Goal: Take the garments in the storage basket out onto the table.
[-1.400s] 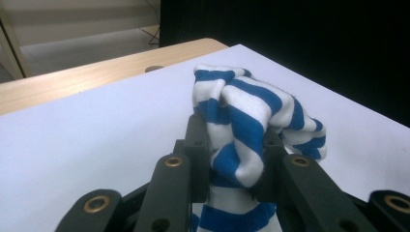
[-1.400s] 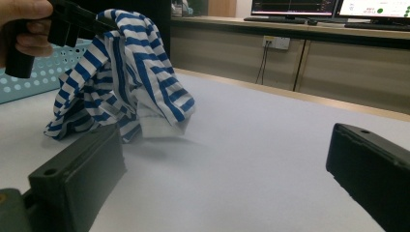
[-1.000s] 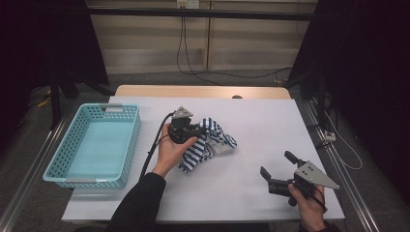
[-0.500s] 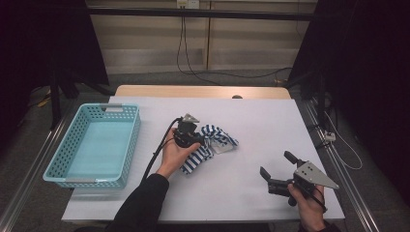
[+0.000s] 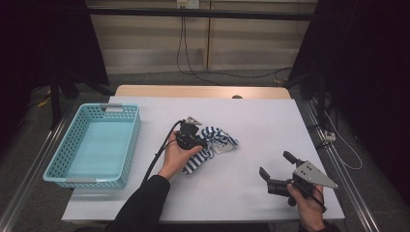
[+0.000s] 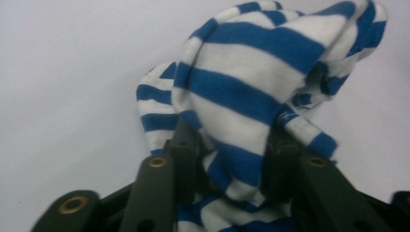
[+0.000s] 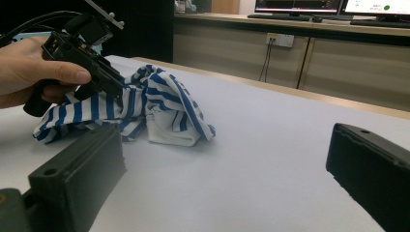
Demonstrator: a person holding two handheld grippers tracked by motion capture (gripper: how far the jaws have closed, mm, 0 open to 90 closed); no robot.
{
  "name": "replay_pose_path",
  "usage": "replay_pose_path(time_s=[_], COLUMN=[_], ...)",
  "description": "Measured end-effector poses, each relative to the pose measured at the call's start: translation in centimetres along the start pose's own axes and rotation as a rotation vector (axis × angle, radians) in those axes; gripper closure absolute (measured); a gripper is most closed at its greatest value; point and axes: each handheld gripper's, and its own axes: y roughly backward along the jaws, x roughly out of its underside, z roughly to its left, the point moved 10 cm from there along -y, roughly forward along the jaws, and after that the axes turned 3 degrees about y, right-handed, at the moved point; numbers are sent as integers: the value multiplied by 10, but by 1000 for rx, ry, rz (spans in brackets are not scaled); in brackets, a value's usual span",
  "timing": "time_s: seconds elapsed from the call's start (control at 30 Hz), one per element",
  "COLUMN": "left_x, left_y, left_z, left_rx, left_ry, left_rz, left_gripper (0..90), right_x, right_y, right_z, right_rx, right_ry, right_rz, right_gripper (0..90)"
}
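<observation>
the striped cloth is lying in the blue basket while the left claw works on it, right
Not quite: the striped cloth lies on the white table, to the right of the blue basket, as the high view shows. The left claw is indeed at it, with a fold between its jaws, which have just been opening.

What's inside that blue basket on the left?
Nothing that I can see: the basket shows a bare floor. Its near wall hides a thin strip of that floor. The striped cloth lies outside it, on the table.
</observation>
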Motion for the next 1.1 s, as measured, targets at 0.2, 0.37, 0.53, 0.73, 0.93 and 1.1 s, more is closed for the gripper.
replay_pose_path(time_s=[0.2,0.37,0.53,0.73,0.93,1.1], left_x=[-1,-3,-10,-15,-13,-9], left_y=[7,18,30,44,55,78], left_z=[3,2,3,-3,-10,-5], left_rx=[-13,-35,-30,-15,-14,-41], left_ry=[-17,-47,-41,-61,-89,-87], left_rz=[-19,-50,-92,-145,-159,-200], left_gripper=[439,305,134,55,51,58], right_x=[0,0,0,-1,-4,-9], right_y=[0,-5,-9,-12,-14,-23], right_z=[0,1,3,7,18,39], right_rx=[0,-7,-10,-16,-34,-78], right_ry=[-3,-14,-20,-25,5,30], right_rz=[0,5,8,5,6,16], right_gripper=[0,0,0,0,0,0])
